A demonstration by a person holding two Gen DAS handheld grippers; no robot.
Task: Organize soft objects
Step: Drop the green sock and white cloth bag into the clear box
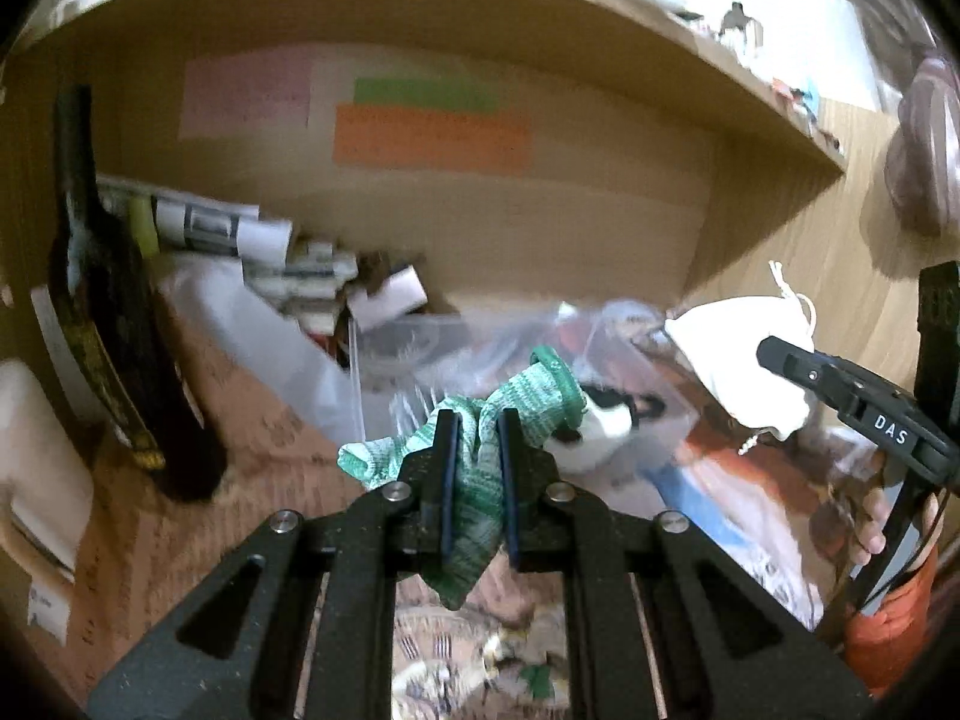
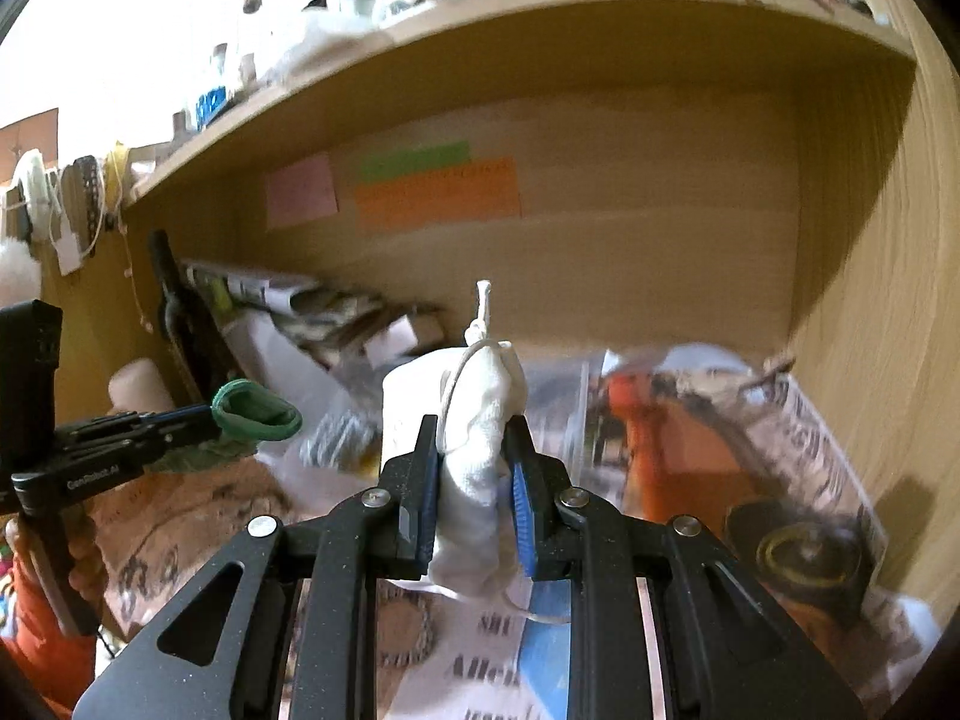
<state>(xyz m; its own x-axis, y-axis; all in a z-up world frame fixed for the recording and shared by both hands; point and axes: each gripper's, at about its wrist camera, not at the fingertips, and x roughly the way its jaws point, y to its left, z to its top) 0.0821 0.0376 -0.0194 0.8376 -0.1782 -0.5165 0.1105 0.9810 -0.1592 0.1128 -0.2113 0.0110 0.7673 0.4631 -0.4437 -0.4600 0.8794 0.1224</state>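
My left gripper [image 1: 478,420] is shut on a green and white knitted sock [image 1: 480,492], which bunches between the blue pads and hangs below them, its dark green cuff [image 1: 555,369] sticking up to the right. In the right wrist view the same left gripper [image 2: 207,420] shows at the left edge with the sock's cuff [image 2: 258,417] past its tips. My right gripper [image 2: 471,429] is shut on a white drawstring pouch [image 2: 474,420] whose knotted cord [image 2: 483,300] points upward. From the left wrist view the right gripper [image 1: 771,351] appears at the right, holding the pouch [image 1: 741,354] above the clutter.
Both grippers hang in front of a wooden shelf alcove [image 1: 600,222] with pink, green and orange notes [image 1: 432,135] on its back wall. Below lie clear plastic bags [image 1: 420,354], papers, a cardboard box [image 1: 240,420], a dark bottle [image 1: 114,312] at left and a round dark tin [image 2: 807,552] at right.
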